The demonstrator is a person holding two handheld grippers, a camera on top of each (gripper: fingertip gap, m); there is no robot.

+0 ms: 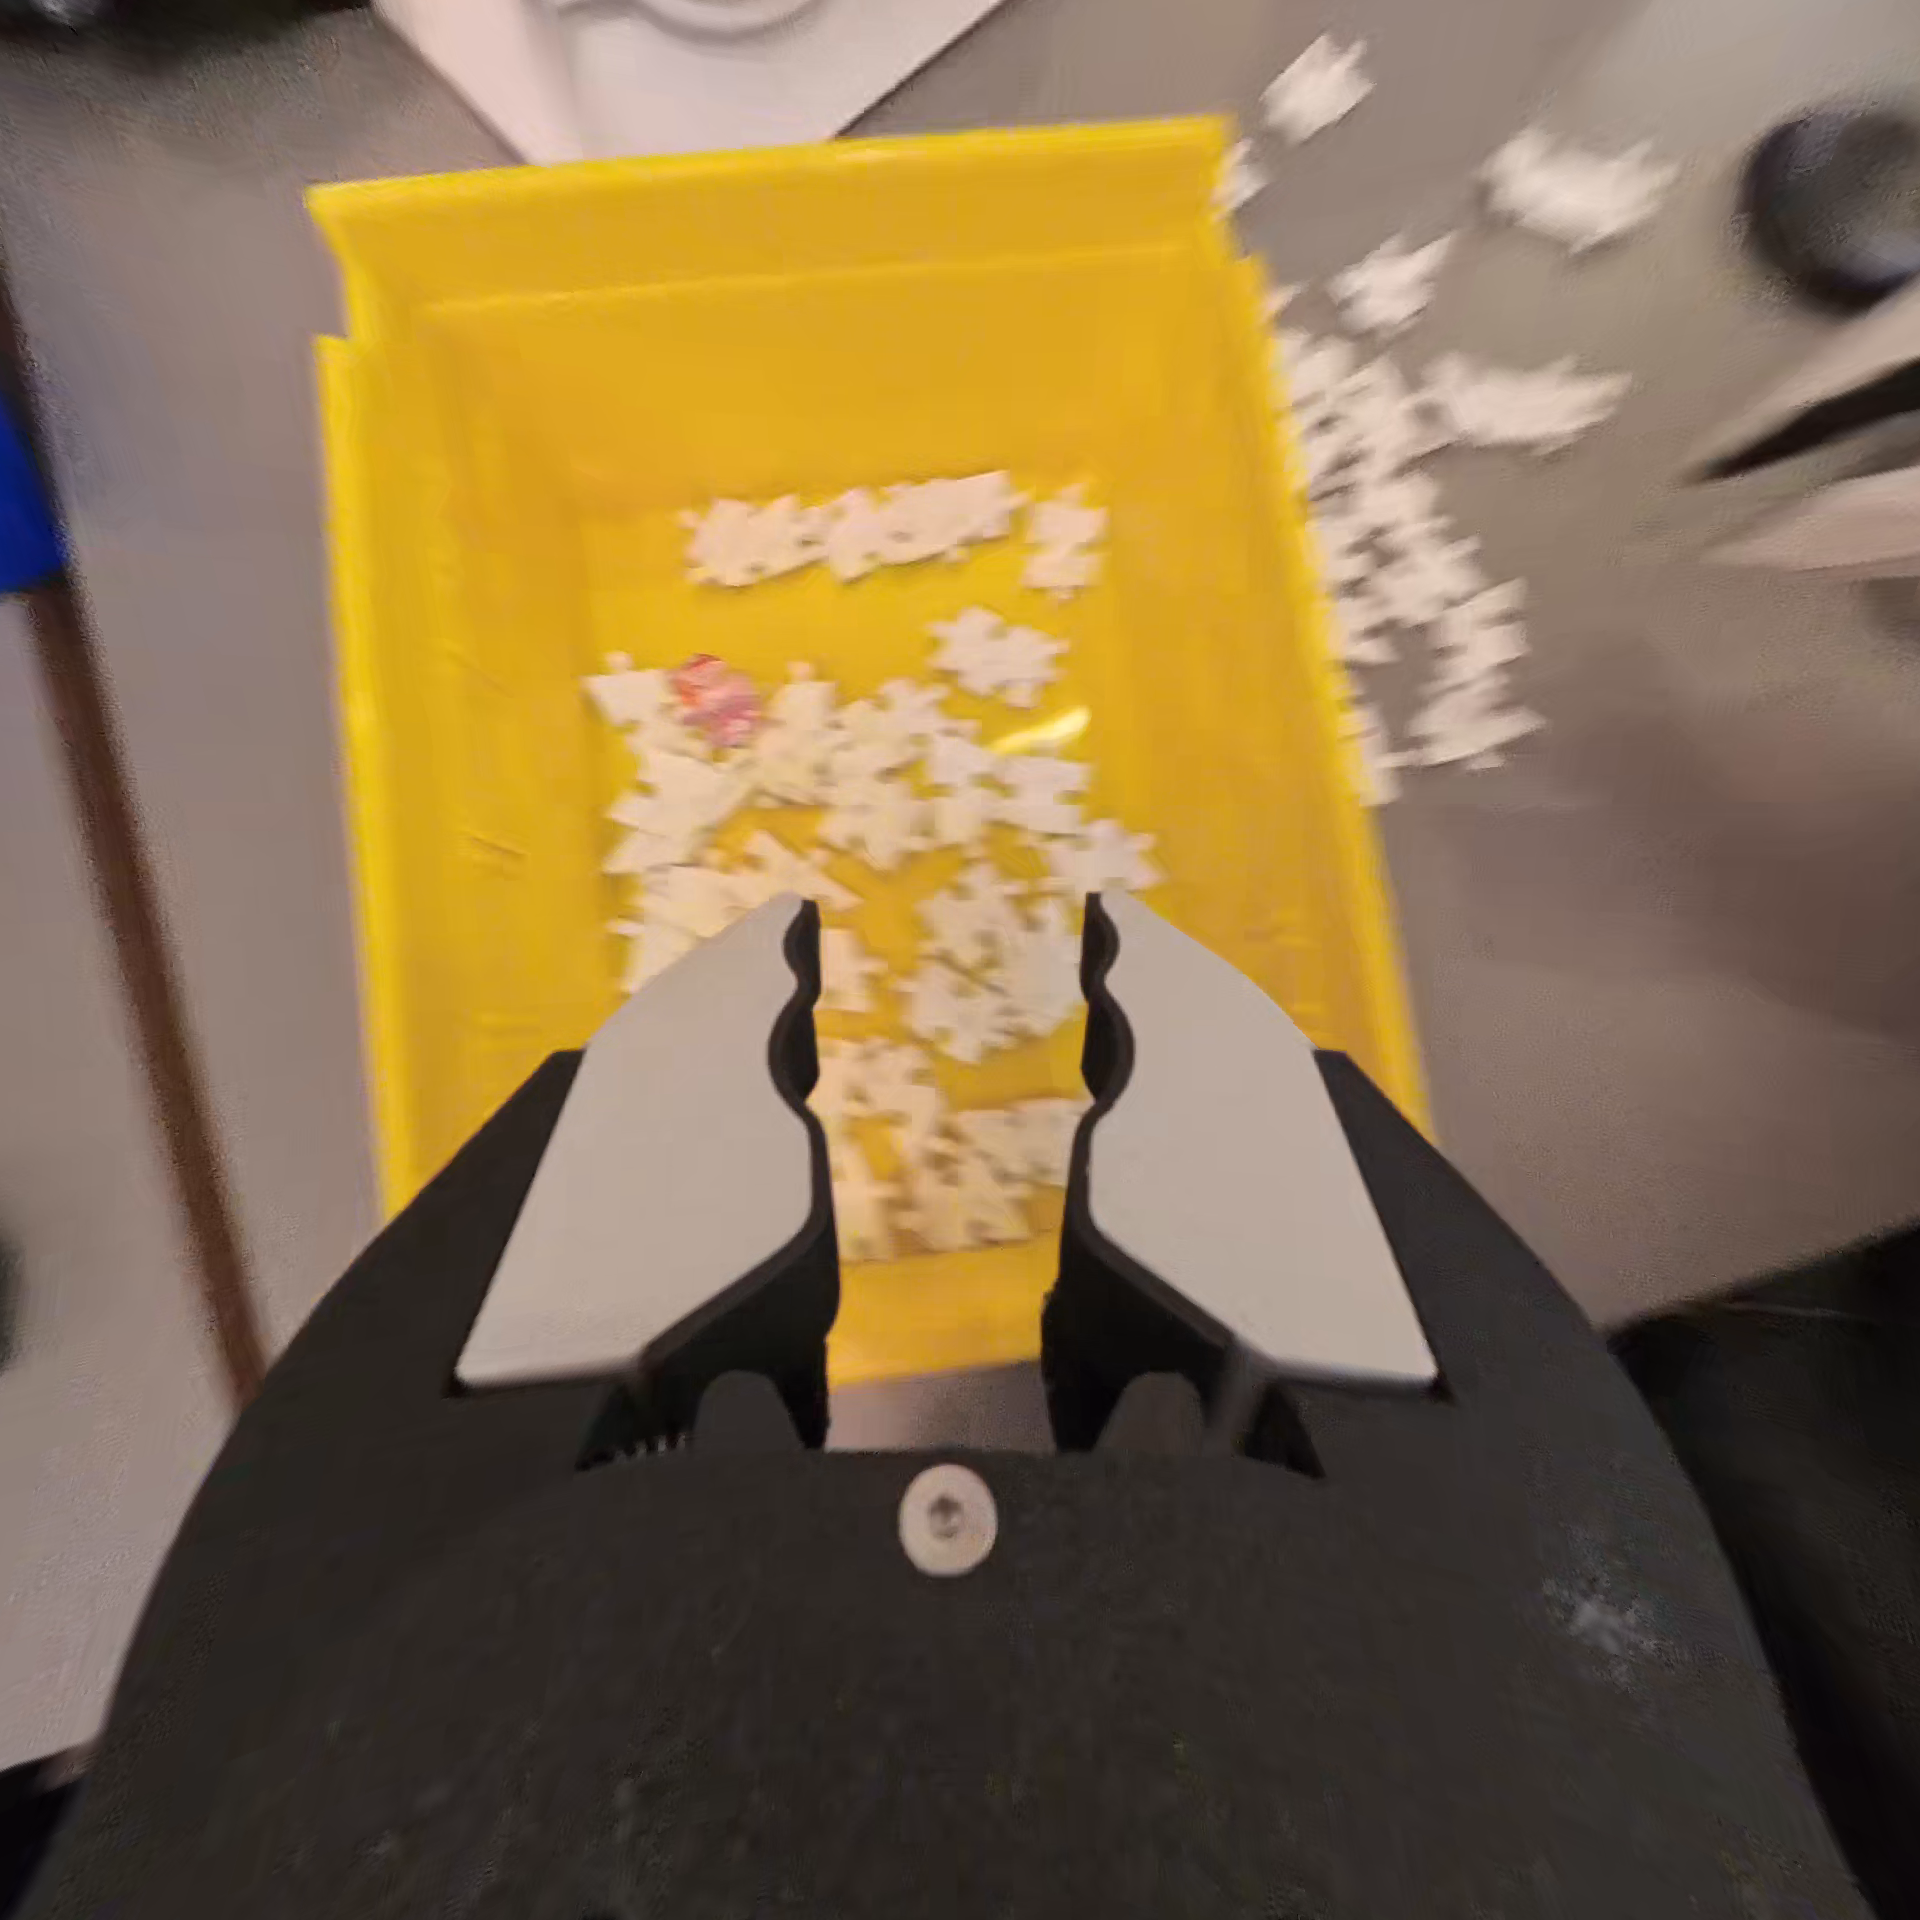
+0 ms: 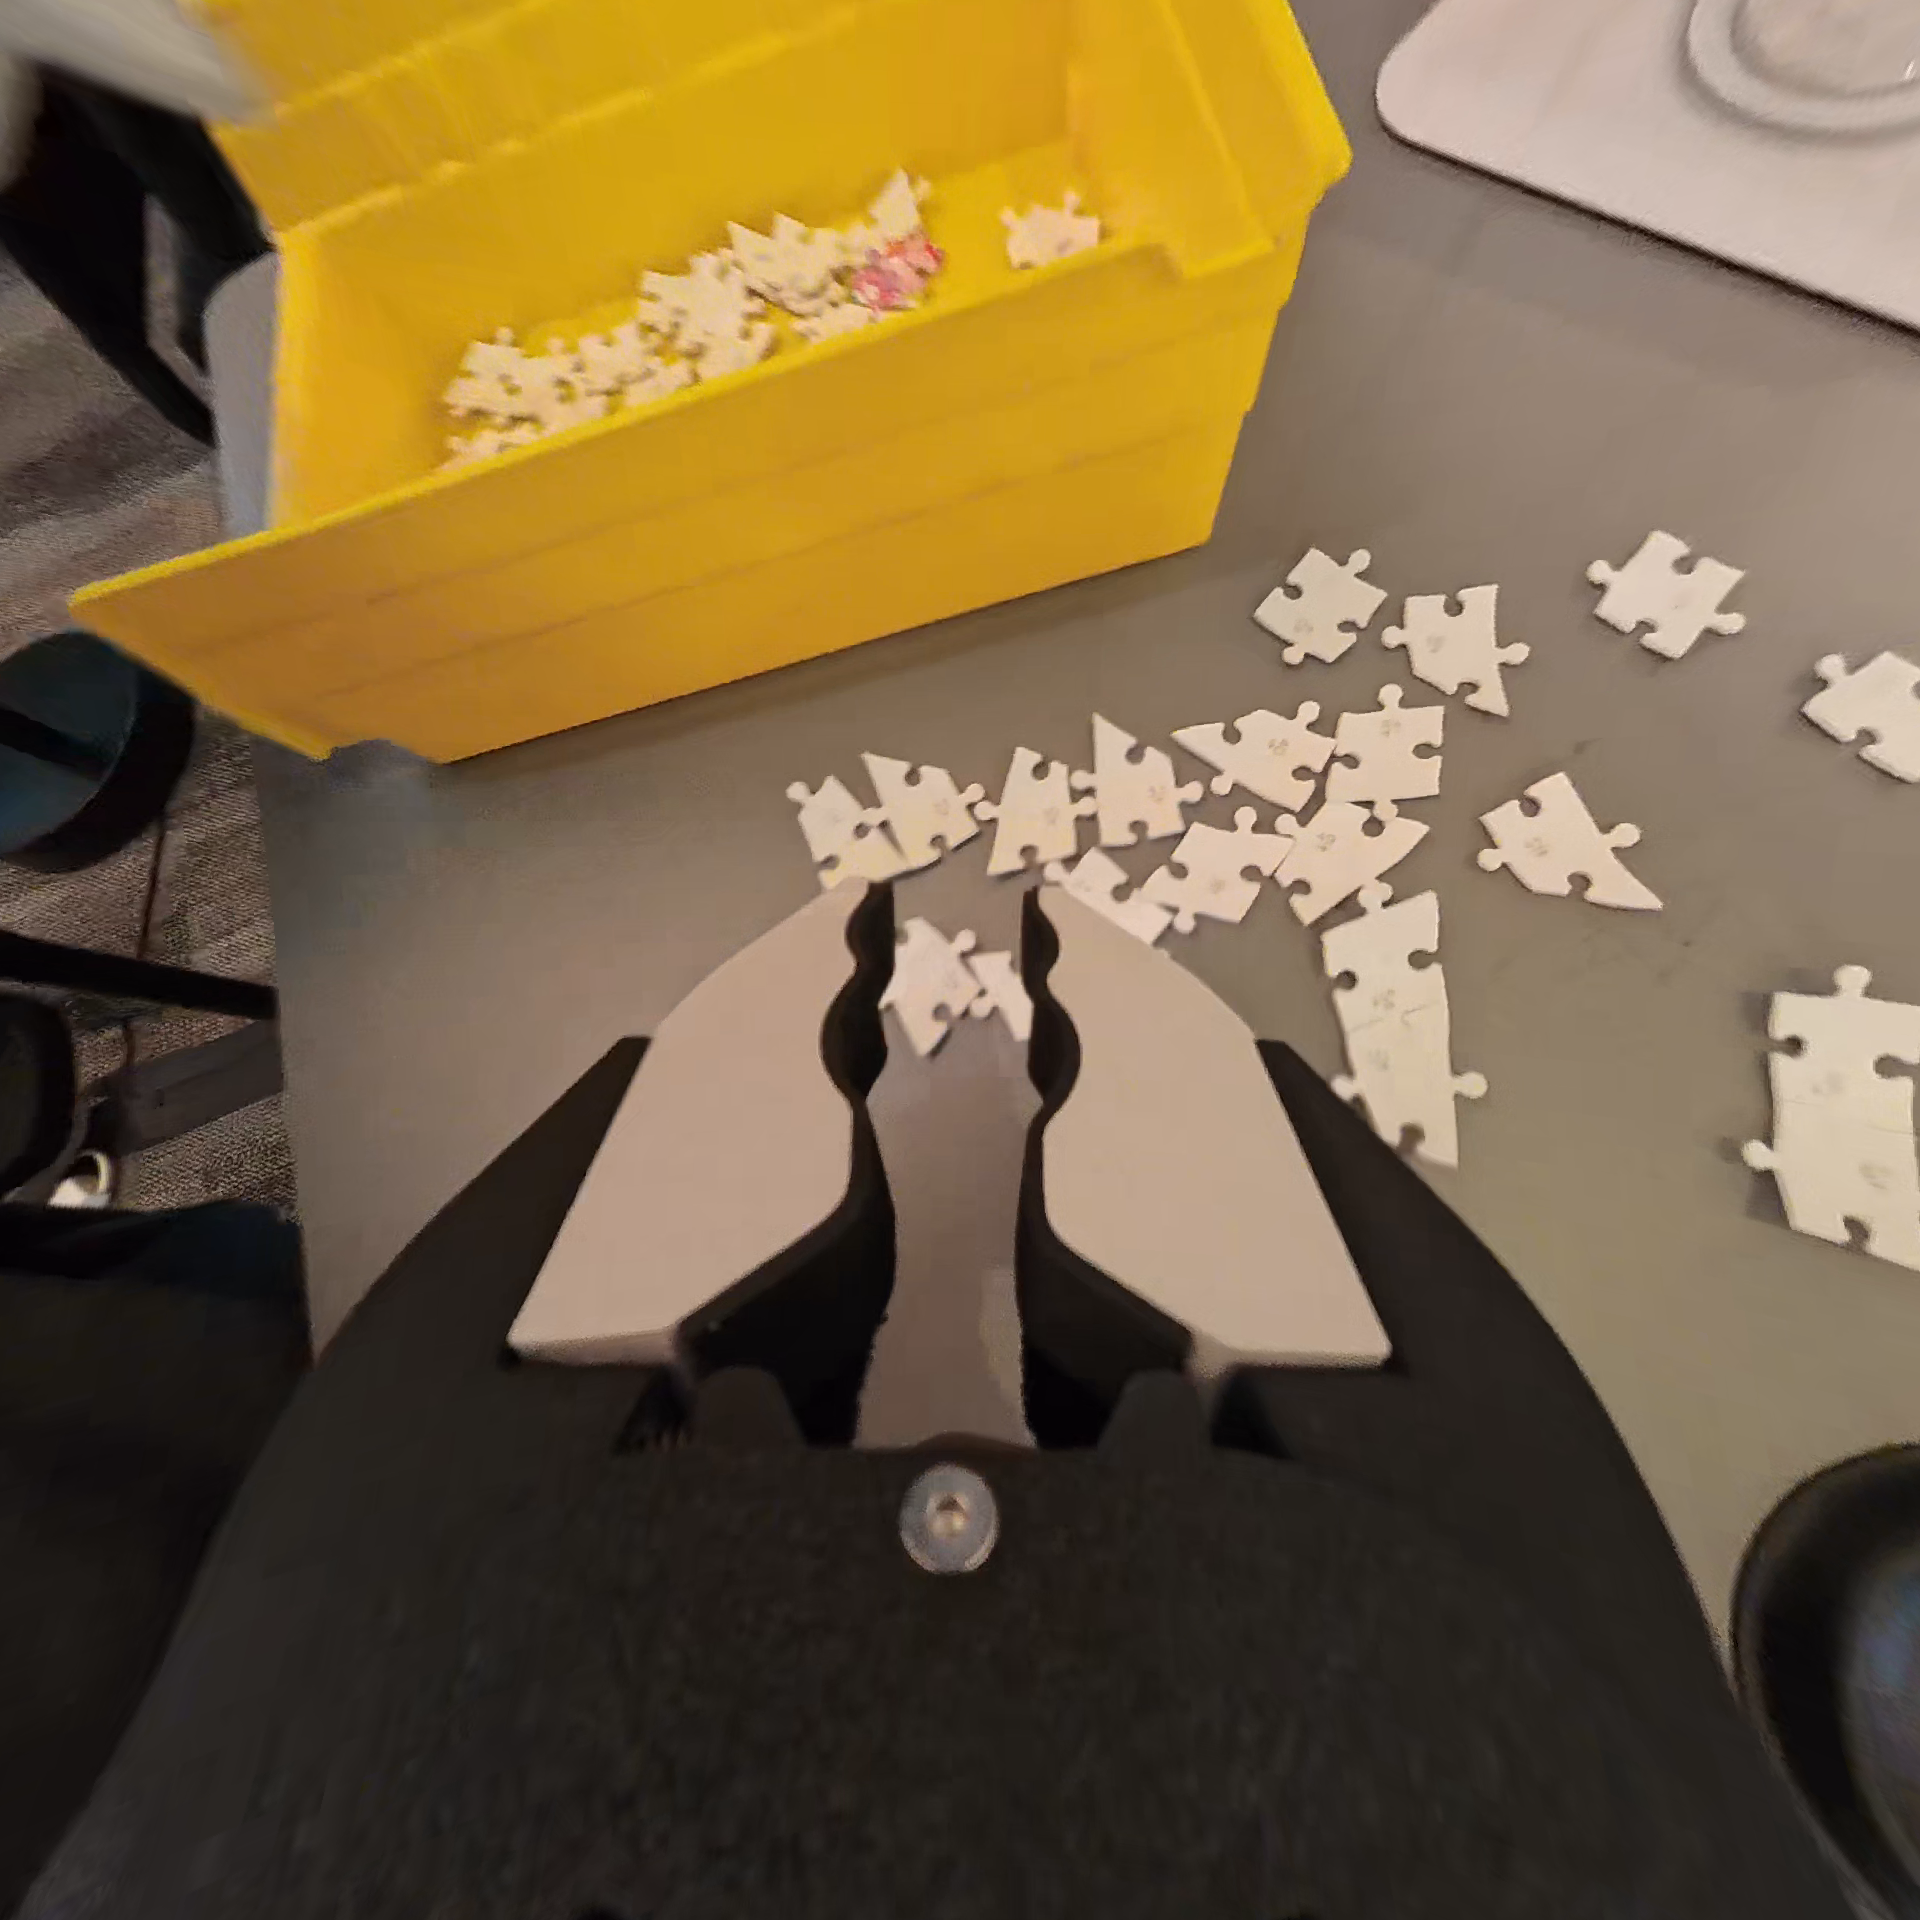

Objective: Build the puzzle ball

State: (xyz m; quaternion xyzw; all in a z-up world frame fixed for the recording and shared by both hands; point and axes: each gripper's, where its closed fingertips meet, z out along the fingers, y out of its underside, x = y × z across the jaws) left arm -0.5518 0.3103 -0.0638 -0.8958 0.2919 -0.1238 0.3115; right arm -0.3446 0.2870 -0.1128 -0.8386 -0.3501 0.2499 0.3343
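Left gripper (image 1: 945,920) spread, empty, above the yellow bin (image 1: 499,644) of white puzzle pieces (image 1: 894,790). Right gripper (image 2: 958,902) partly spread, empty, low over loose pieces (image 2: 1205,800) on the grey table (image 2: 1455,416) beside the bin.

The left gripper (image 1: 948,914) pointed forward and down, its two grey fingers (image 1: 686,1122) standing apart with a clear gap and nothing between them. The right gripper (image 2: 958,902) was also tilted downward; its jaws were parted more narrowly and empty too. Far to the right of the left tongs, the other gripper appeared blurred.
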